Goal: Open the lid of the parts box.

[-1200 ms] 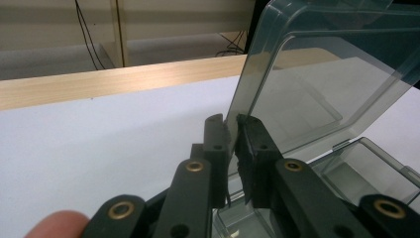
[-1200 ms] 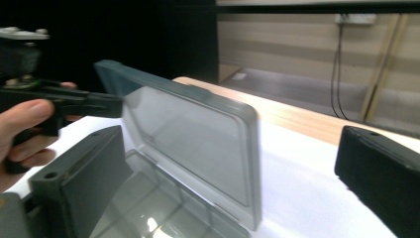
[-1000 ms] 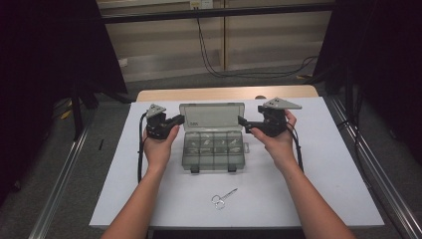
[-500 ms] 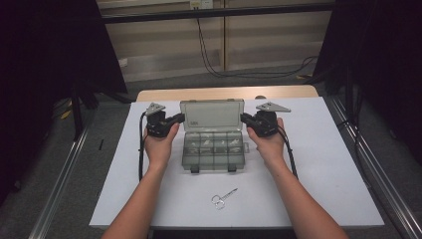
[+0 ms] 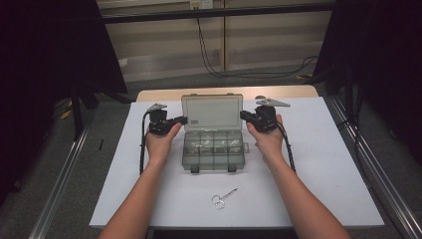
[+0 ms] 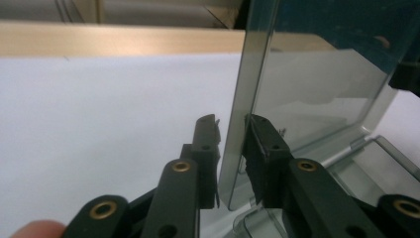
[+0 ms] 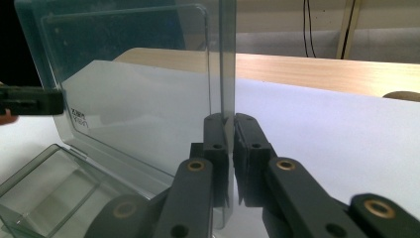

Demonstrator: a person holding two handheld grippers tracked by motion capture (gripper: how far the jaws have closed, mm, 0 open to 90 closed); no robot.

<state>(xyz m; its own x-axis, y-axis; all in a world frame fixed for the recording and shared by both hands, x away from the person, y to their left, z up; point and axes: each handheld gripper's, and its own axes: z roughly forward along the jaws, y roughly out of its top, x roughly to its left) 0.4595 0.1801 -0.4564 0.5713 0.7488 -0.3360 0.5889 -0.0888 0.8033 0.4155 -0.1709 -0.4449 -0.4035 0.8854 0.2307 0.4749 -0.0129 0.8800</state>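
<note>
- Since the earlier frames, both hands had come down beside the box [image 5: 214,149], and its lid [image 5: 212,112] stood more upright.
- The right gripper [image 5: 247,116] had just closed; its jaws pinched the lid's right edge [image 7: 227,74].
- The left gripper [image 5: 180,120] had just eased open: the lid's left edge [image 6: 237,124] sat between its narrow jaws, with a slight gap on one side.
- The box lay mid-worktop, nearer the far edge, on the white sheet [image 5: 318,164].
- A small dark label [image 7: 78,113] sat at the lid's lower corner, its print unreadable.
- Scissors [image 5: 223,197] lay near the front edge.
</note>
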